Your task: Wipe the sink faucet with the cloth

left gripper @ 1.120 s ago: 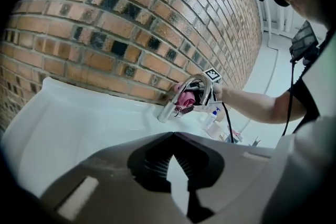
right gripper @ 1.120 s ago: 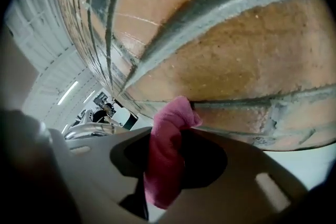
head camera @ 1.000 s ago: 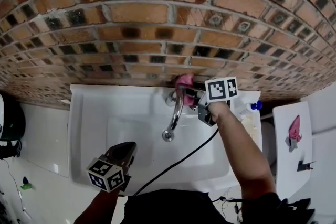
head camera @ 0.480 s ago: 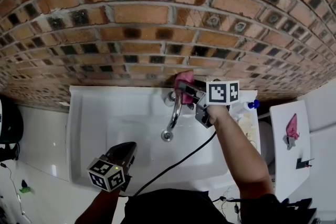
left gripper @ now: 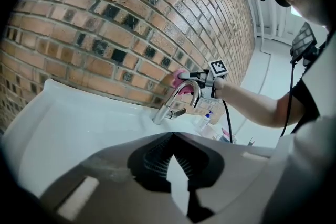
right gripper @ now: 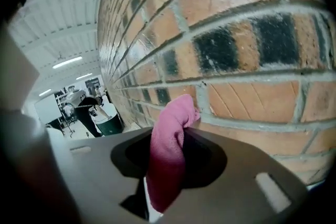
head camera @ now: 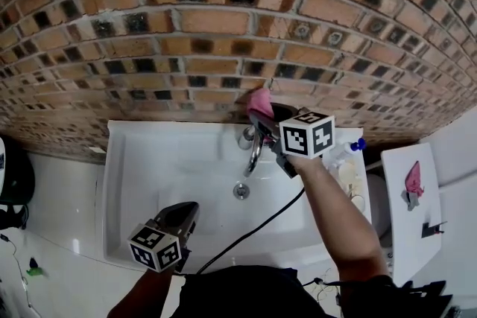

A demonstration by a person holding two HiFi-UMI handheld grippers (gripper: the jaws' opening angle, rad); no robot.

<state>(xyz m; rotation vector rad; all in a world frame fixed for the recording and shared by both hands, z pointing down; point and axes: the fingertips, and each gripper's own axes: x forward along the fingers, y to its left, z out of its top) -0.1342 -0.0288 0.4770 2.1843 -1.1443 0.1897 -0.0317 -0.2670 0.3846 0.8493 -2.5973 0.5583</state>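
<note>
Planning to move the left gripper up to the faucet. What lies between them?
Only bare white sink basin, clearest in the left gripper view. The head view also shows the drain just in front of the faucet, near that path.

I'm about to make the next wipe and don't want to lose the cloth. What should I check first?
1. Cloth gripped: the pink cloth is clamped in the right hand-held gripper. Ok.
2. Cloth on the faucet: the cloth sits up by the brick wall, behind the faucet; contact cannot tell.
3. Left hand-held gripper out of the way: shut, empty, at the sink's front edge. Ok.
4. Cable clear of the spout: it crosses the basin in front of it. Ok.
</note>
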